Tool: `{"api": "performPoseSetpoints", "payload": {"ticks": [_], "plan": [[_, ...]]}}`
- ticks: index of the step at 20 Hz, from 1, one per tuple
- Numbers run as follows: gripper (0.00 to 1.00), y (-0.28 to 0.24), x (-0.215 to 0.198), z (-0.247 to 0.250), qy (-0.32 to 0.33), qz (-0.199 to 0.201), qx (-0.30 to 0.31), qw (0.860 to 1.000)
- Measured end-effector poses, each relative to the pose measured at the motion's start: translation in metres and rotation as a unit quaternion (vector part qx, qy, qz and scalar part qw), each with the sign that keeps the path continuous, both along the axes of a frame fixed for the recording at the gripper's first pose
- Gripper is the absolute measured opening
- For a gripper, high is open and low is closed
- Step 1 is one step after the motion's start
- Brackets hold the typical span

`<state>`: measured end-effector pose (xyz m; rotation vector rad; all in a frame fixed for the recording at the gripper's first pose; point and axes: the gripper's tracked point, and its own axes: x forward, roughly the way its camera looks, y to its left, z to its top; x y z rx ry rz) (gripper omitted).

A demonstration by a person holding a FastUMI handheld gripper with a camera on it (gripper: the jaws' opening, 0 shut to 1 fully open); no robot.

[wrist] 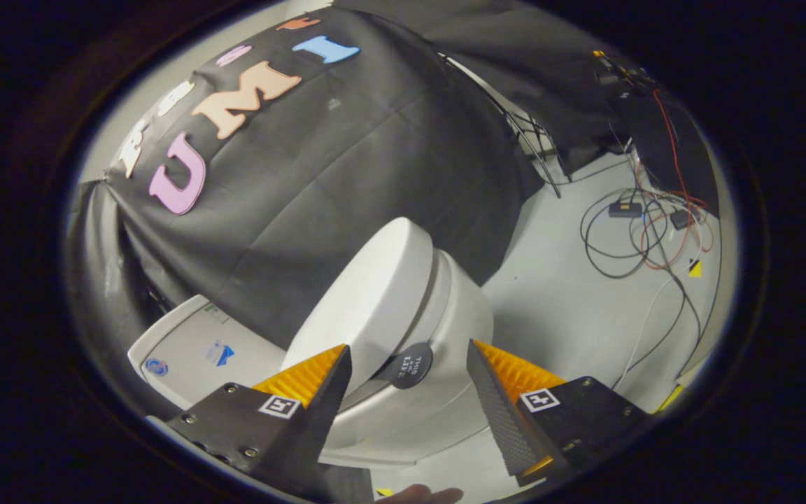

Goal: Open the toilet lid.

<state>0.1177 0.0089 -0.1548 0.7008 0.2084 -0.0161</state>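
The gripper (pixel 406 367) is spread wide and empty. Just ahead, at lower centre, the toilet lid (pixel 368 301) looks partly raised: rigid, smooth, likely slippery plastic, best nudged under its free edge.

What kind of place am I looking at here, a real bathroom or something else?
Probably a staged recording booth, not a real bathroom. A white toilet stands against black cloth hung as a wall, and loose cables lie on the pale floor. The gripper is open before the raised lid.
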Motion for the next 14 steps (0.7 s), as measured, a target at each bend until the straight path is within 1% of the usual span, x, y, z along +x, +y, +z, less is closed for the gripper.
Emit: {"api": "performPoseSetpoints", "payload": {"ticks": [1,3,4,6,8,10,11,12,13,14], "plan": [[0.98,0.001,0.003,-0.006,0.008,-0.003,0.01,1.0],[0.94,-0.001,0.008,-0.005,0.001,-0.009,0.026,1.0],[0.88,-0.006,0.013,-0.009,0.01,-0.022,0.028,0.999],[0.74,-0.008,0.016,-0.019,0.028,-0.031,0.042,0.998],[0.57,-0.01,0.019,-0.015,0.028,-0.032,0.062,0.997],[0.4,-0.01,0.025,-0.014,0.044,-0.054,0.097,0.993],[0.29,-0.015,0.025,-0.01,0.052,-0.071,0.111,0.99],[0.18,-0.016,0.027,-0.008,0.055,-0.081,0.104,0.99],[0.06,-0.016,0.026,-0.015,0.072,-0.082,0.094,0.99],[0.06,-0.016,0.024,-0.016,0.077,-0.087,0.099,0.988]]}}
